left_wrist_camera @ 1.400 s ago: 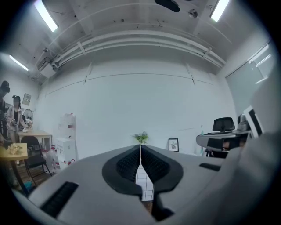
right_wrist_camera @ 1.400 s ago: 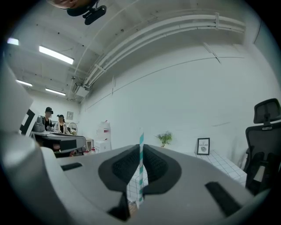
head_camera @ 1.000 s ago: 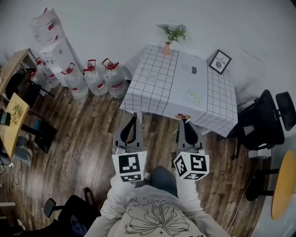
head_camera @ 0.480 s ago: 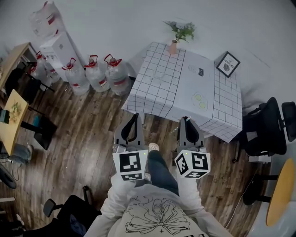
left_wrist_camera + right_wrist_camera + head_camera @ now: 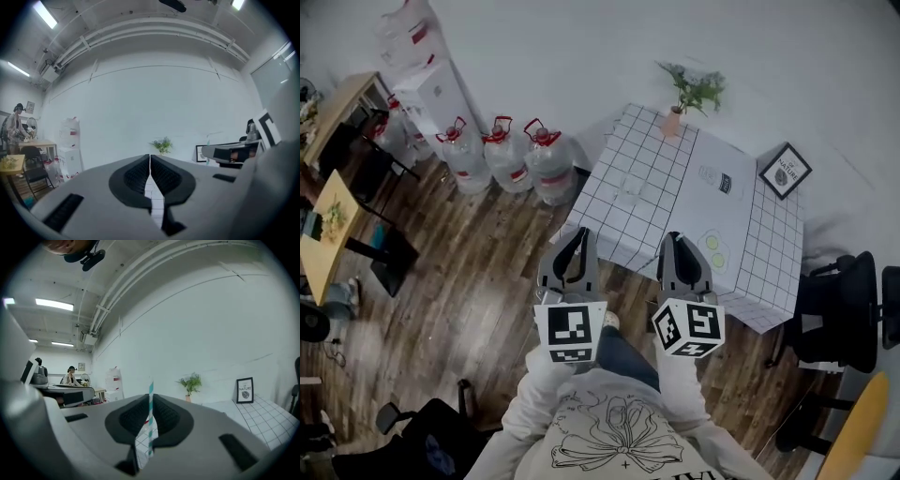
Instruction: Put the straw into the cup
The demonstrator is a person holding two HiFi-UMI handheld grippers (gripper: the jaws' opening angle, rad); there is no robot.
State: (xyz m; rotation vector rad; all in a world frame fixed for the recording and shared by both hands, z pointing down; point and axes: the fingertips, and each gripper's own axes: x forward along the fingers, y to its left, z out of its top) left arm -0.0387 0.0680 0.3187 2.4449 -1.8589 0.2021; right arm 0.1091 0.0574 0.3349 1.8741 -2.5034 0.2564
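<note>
At the table's [image 5: 661, 159] near edge, left gripper [image 5: 576, 236] has jaws pressed together with nothing between them. Right gripper [image 5: 677, 240] beside it pinches the teal-striped straw [image 5: 150, 420], upright between its jaws. Mid-table are faint clear cups [image 5: 630, 190], hard to make out. Far edge: potted plant [image 5: 680, 103], and a framed picture [image 5: 785, 171] at the corner.

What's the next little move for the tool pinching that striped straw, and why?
Probably carry the right gripper forward over the table. Its jaws are shut on the striped straw, and what look like clear cups sit on the checked cloth, ahead of it.
</note>
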